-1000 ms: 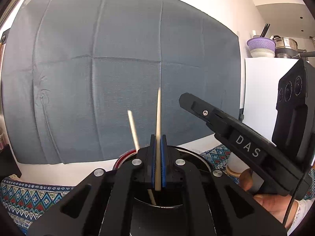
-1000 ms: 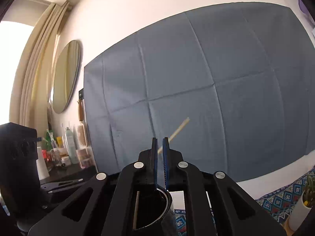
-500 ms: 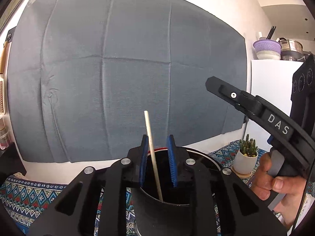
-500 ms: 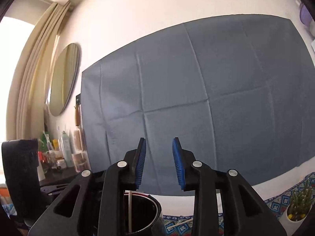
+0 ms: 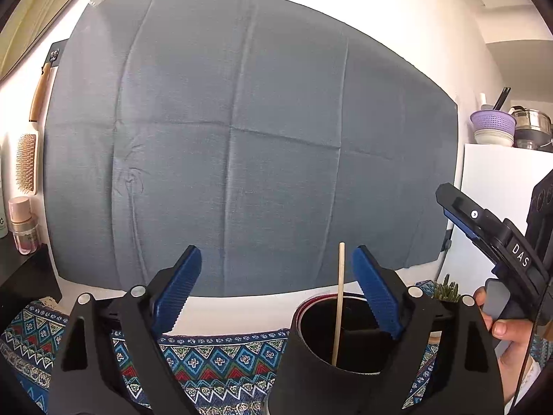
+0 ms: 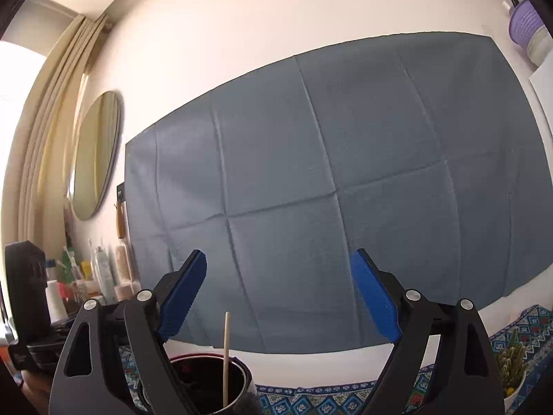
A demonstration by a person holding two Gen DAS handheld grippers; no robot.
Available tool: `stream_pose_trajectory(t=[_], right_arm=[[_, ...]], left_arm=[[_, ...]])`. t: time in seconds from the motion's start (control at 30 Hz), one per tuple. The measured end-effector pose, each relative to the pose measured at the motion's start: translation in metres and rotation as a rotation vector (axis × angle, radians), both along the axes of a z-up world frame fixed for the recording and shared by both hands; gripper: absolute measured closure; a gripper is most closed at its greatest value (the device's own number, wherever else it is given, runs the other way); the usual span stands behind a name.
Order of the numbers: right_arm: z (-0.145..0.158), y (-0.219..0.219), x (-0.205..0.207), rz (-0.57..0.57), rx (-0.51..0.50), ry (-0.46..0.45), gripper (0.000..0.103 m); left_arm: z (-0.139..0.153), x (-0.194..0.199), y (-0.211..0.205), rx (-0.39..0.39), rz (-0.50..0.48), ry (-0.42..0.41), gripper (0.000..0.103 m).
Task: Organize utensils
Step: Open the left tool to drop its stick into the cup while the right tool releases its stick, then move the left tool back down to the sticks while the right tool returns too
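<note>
Both tools are spreading apart with nothing clamped: the left tool [image 5: 276,290] and the right tool [image 6: 280,294] both sit up above the black cup [image 5: 311,356], and a chopstick [image 5: 338,304] stands in it, loose, on the patterned tabletop cloth [image 5: 214,363].

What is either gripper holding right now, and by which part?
Nothing. The left gripper and right gripper are both opening with bare pads; the chopstick stands loose in the black cup.
</note>
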State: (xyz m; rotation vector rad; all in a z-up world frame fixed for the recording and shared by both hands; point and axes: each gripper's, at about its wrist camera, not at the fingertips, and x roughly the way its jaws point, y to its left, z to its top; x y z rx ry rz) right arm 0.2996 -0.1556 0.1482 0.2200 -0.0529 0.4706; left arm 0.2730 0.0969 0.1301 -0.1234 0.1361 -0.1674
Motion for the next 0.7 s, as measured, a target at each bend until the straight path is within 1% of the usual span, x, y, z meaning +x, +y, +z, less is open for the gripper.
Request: stream_pose_trajectory(t=[0.07,0.1,0.17,0.27,0.4,0.5,0.57,0.7], right_arm=[[0.002,0.002,-0.001,-0.014,-0.02,0.004,0.018],[0.004,0.006,-0.001,-0.039,-0.052,0.015,0.018],[0.007,0.013,-0.001,-0.066,-0.119,0.039,0.018],[0.01,0.019,-0.006,-0.085,-0.184,0.063,0.016],[0.015,0.02,-0.013,-0.121,-0.264,0.12,0.016],[0.018,0.015,-0.023,-0.155,-0.301,0.169,0.015],[0.018,0.012,-0.029,-0.158,-0.325,0.222,0.015],[0.016,0.005,-0.046,-0.166,-0.344,0.298,0.015]], left_arm=[[0.002,0.0,-0.001,0.007,0.001,0.004,0.008],[0.003,-0.001,-0.002,0.012,-0.002,0.007,0.006],[0.006,-0.004,-0.004,0.025,0.002,0.012,0.006],[0.011,-0.009,-0.009,0.046,0.003,0.017,0.006],[0.016,-0.017,-0.014,0.075,0.005,0.045,0.006],[0.017,-0.025,-0.02,0.129,0.022,0.068,0.006],[0.018,-0.032,-0.023,0.159,0.026,0.09,0.006],[0.02,-0.048,-0.028,0.185,0.047,0.12,0.006]])
